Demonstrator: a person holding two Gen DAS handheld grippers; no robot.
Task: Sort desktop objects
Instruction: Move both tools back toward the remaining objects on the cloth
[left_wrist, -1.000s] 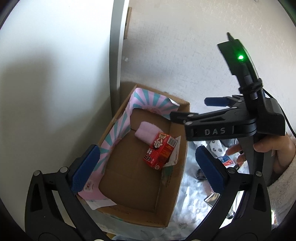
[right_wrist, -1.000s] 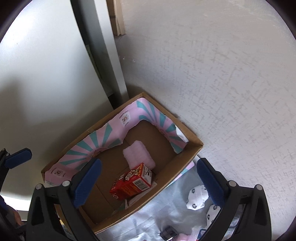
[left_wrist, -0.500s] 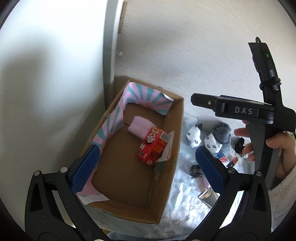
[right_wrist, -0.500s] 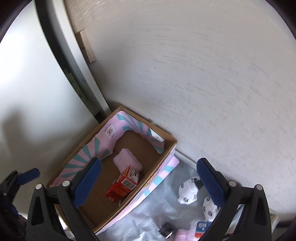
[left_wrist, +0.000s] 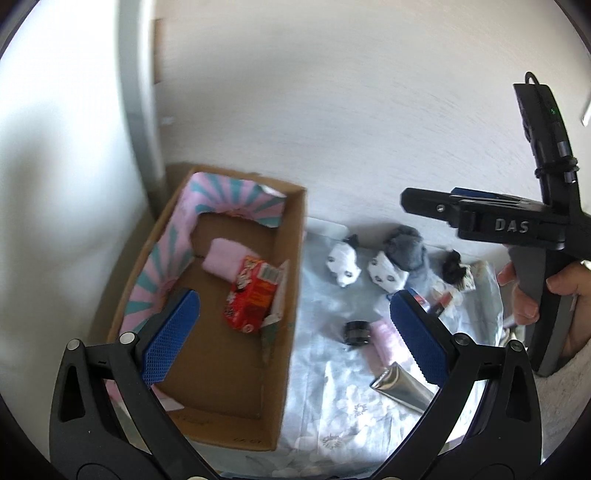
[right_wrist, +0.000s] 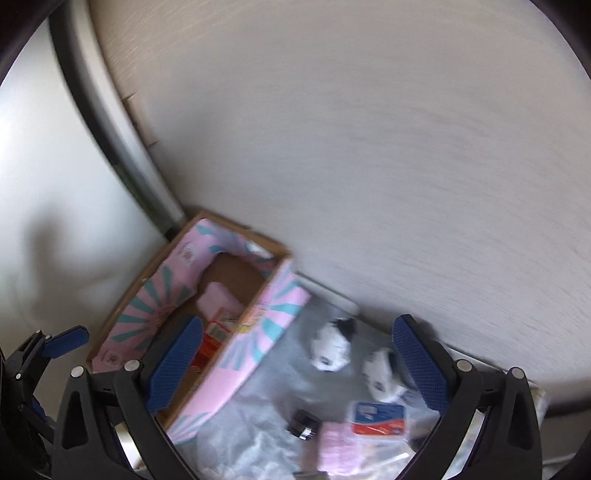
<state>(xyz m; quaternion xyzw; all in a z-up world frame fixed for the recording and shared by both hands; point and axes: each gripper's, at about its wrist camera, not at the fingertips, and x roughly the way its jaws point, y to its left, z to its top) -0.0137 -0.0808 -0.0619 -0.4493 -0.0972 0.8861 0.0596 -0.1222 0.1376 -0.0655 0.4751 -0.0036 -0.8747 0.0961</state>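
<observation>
A cardboard box (left_wrist: 291, 280) with a pink and teal liner stands at the left; it also shows in the right wrist view (right_wrist: 258, 332). In it lie a red carton (left_wrist: 251, 299) and a pink pack (left_wrist: 225, 260). On the pale cloth (left_wrist: 325, 387) to its right lie two panda socks (left_wrist: 345, 264), a grey sock (left_wrist: 406, 245), a small black jar (left_wrist: 356, 332), a pink pack (left_wrist: 388, 341) and a silver tube (left_wrist: 402, 386). My left gripper (left_wrist: 291, 334) is open and empty above the box's right wall. My right gripper (right_wrist: 295, 362) is open and empty above the socks (right_wrist: 330, 347).
A white wall (left_wrist: 332, 92) stands behind the desk and a grey post (left_wrist: 138, 92) rises at the box's far left corner. A blue and red card pack (right_wrist: 376, 421) and a black item (left_wrist: 452, 264) lie among the loose things on the cloth.
Both grippers have swung to the right, away from the box and over the cloth. The loose things on the cloth have come into view. Both stay open and empty.
</observation>
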